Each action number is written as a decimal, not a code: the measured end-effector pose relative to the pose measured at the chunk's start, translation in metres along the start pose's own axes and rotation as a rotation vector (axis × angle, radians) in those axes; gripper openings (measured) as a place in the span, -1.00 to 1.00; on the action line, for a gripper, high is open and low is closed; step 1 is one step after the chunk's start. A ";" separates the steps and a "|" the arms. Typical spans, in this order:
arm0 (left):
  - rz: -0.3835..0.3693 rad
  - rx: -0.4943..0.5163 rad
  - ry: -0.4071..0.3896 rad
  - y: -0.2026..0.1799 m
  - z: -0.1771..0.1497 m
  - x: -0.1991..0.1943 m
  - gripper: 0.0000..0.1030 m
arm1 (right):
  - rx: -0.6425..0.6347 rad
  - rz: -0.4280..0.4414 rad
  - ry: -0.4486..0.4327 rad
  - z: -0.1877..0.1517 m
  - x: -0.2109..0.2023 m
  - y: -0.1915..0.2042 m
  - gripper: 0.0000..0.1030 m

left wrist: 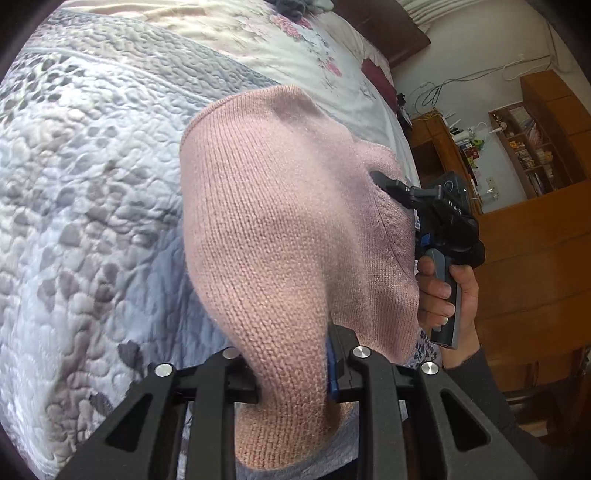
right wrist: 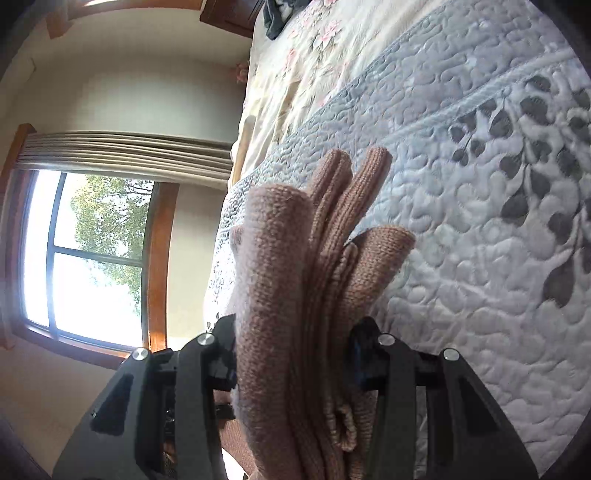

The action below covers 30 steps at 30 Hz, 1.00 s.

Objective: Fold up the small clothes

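Note:
A pink knitted garment (left wrist: 273,229) hangs lifted above the quilted bedspread (left wrist: 85,177). My left gripper (left wrist: 295,376) is shut on its lower edge, the knit bunched between the fingers. In the left wrist view my right gripper (left wrist: 380,181) bites into the garment's right side, held by a person's hand (left wrist: 443,291). In the right wrist view the right gripper (right wrist: 295,369) is shut on several stacked folds of the pink knit (right wrist: 317,266), which stand up between the fingers and hide the fingertips.
The bed carries a grey-leaf quilt (right wrist: 480,206) and a floral cream sheet (left wrist: 280,40) with dark clothes (right wrist: 275,18) at the far end. Wooden shelves (left wrist: 532,147) and a wooden cabinet (left wrist: 532,280) stand beside the bed. A window (right wrist: 88,258) is on the other side.

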<state>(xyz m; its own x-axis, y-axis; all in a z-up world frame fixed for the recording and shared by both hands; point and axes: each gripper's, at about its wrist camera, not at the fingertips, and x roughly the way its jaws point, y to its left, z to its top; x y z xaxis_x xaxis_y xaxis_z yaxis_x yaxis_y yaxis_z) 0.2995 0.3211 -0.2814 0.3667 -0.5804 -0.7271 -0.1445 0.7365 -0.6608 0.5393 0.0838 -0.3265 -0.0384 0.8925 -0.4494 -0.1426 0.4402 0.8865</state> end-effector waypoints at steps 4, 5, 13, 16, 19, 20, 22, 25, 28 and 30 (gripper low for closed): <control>0.028 -0.085 0.036 0.051 -0.037 0.008 -0.54 | 0.031 -0.043 0.061 -0.032 0.045 -0.017 -0.17; 0.039 -0.095 0.058 0.060 -0.045 0.019 -0.52 | 0.038 -0.078 0.068 -0.037 0.052 -0.026 -0.15; 0.253 -0.127 -0.098 0.060 -0.062 -0.009 0.29 | -0.048 -0.258 -0.060 -0.068 -0.006 -0.003 0.37; 0.202 -0.042 -0.199 0.039 -0.075 -0.043 0.38 | -0.146 -0.314 -0.094 -0.082 -0.020 0.019 0.21; 0.052 0.003 -0.139 0.025 -0.082 -0.028 0.35 | -0.187 -0.426 -0.013 -0.092 0.008 0.023 -0.15; 0.030 0.005 -0.105 0.024 -0.084 -0.014 0.34 | -0.193 -0.463 0.012 -0.094 0.020 0.022 -0.56; 0.018 -0.018 -0.043 0.032 -0.086 0.014 0.28 | -0.210 -0.517 -0.011 -0.096 0.025 0.020 -0.71; 0.030 -0.058 0.039 0.044 -0.086 0.048 0.14 | -0.105 -0.528 -0.067 -0.099 0.015 -0.012 -0.80; -0.011 -0.031 0.061 0.032 -0.070 0.036 0.08 | -0.074 -0.465 -0.071 -0.098 0.011 -0.021 -0.67; -0.054 0.026 -0.010 0.016 -0.040 0.007 0.10 | -0.116 -0.472 -0.095 -0.097 -0.001 -0.005 -0.55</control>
<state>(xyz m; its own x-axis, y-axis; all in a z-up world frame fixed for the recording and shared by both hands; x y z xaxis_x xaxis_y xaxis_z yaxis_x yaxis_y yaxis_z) 0.2629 0.3152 -0.3049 0.3827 -0.6157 -0.6888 -0.1002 0.7135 -0.6935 0.4440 0.0710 -0.3416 0.1465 0.6057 -0.7821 -0.2321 0.7896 0.5680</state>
